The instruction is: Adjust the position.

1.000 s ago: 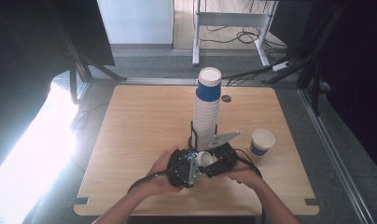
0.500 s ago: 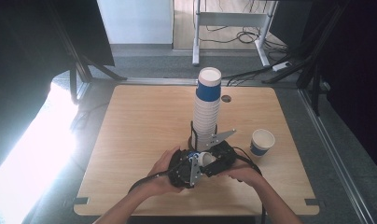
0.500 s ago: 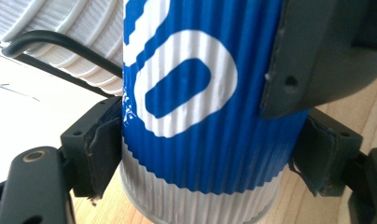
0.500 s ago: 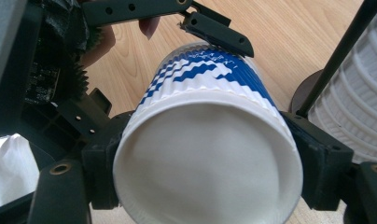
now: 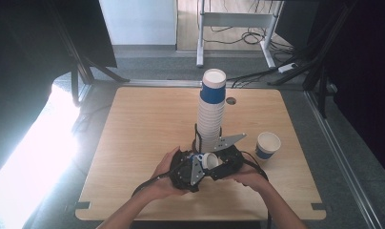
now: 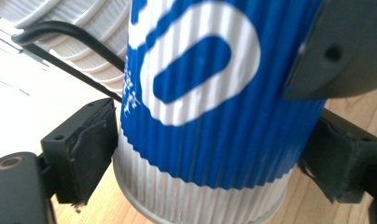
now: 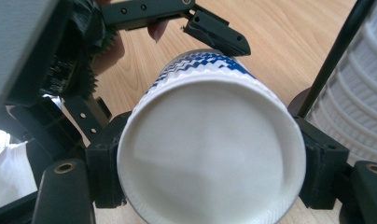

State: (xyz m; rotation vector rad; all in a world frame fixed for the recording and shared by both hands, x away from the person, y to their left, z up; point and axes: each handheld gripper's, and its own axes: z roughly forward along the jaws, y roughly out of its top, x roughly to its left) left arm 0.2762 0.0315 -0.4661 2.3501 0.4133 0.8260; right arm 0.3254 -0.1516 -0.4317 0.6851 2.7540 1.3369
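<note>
right gripper view: cup [image 7: 210,154] lies sideways, base facing camera.

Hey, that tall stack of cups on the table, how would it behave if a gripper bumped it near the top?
The stack is tall and narrow on a small base, so it would probably tip easily. The cups look like ribbed paper, so likely light and quick to scatter. A thin black rod stands beside it and might catch a lean, though I can't tell how firmly.

Lab or office: wooden desk [image 5: 147,124], floor cables [image 5: 238,29], power strip [image 5: 289,67].
</note>
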